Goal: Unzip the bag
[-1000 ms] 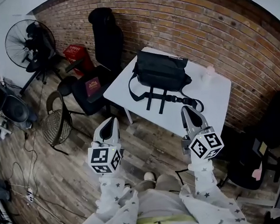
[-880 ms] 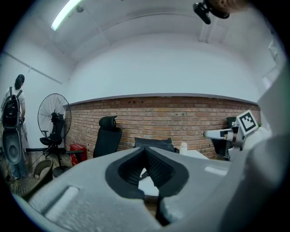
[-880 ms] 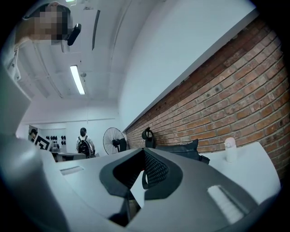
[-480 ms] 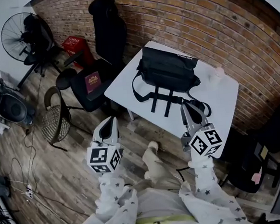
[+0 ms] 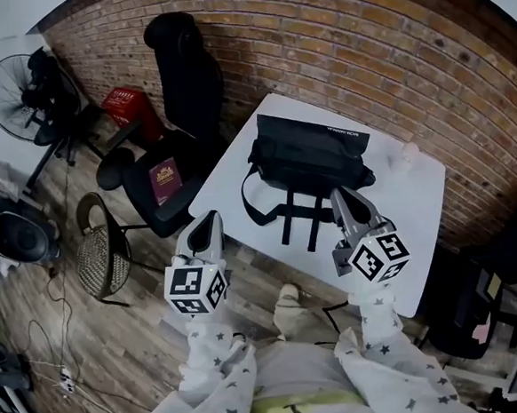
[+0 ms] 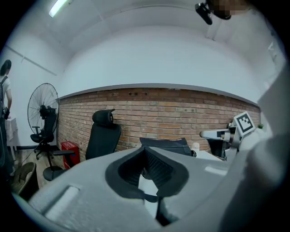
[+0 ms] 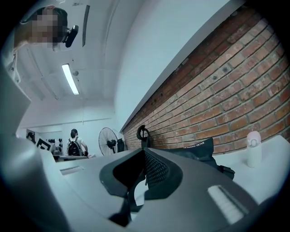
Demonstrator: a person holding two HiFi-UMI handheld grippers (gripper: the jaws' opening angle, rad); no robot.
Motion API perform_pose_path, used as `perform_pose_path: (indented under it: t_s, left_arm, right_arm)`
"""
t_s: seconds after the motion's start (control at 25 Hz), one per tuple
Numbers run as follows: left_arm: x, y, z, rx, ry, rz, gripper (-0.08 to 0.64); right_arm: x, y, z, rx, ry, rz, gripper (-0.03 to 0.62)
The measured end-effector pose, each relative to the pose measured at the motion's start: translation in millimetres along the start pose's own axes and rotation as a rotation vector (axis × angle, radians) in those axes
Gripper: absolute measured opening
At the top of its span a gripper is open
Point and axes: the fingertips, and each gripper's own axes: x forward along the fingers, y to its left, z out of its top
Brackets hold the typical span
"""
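- Two grippers, both with jaws shut tight and nothing between them: left gripper (image 5: 209, 219) lower-left of centre in head view, right gripper (image 5: 341, 195) right of centre.
- Writing: bag (image 5: 312, 157) has a line of white print along its top edge. It's too small to read in head view. Right gripper view shows it too, but the letters can't be made out.
- Red crate (image 5: 124, 105), upper left, has pale print, unreadable.
- Dark red book (image 5: 162, 182) on the chair (image 5: 182, 82) seat has a gold emblem, no legible text.
- Each gripper's cube shows black/white square markers, no words.
- Bag: black, lying on white table (image 5: 420, 224), centre of head view, toward the table's far side by the brick wall (image 5: 389, 48). Straps trail toward the near edge. Zip can't be seen.
- Small pale bottle (image 5: 406, 152) stands on the table right of the bag, apart from it.
- Pose: both arms stretched fwd in star-print sleeves (image 5: 214, 374). Grippers are roughly level, side by side, well apart, pointing at the bag.
- Right tip overlaps the straps just below the bag's body; contact can't be told. Left tip is at the table's near-left edge, off the bag.
- Vs 1 s ago: table + bag sit lower in frame, nearer the grippers. Left tip was over floor short of the edge and now meets it. Right tip was by the strap ends and is now close under the bag. Jaws unchanged, shut.
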Motion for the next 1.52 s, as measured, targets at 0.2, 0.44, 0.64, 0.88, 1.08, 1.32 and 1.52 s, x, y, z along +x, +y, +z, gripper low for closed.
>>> perform_pose_path:
  t_s: [0.2, 0.44, 0.64, 0.88, 1.08, 1.32, 1.52]
  left_arm:
    - [35.9, 11.1, -9.9, -0.024, 0.039, -0.032, -0.002]
    - [73.9, 18.5, -8.9, -0.025, 0.059, -0.071, -0.002]
    - [101.3, 16.2, -8.7, -0.008, 0.073, -0.121, -0.002]
    - [135.5, 12.2, -17.3, 0.013, 0.115, -0.195, -0.002]
    - [161.3, 16.6, -24.7, -0.003, 0.148, -0.253, -0.002]
    - [194.2, 17.5, -31.1, 0.01, 0.203, -0.359, 0.033]
    - [222.0, 10.5, -31.3, 0.037, 0.222, -0.45, 0.067]
  right_arm:
    - [18.7, -18.7, 4.5, 0.016, -0.021, -0.004, 0.005]
    - [46.7, -19.4, -11.7, 0.073, 0.009, 0.071, 0.005]
    - [69.4, -16.5, -38.9, 0.084, 0.088, 0.107, 0.005]
    - [90.7, -13.7, -63.0, 0.101, 0.142, 0.123, 0.012]
    - [105.8, -11.1, -87.1, 0.132, 0.181, 0.113, 0.034]
    - [131.1, -6.7, -118.0, 0.199, 0.217, 0.093, 0.075]
    - [153.7, -4.5, -141.3, 0.225, 0.254, 0.086, 0.106]
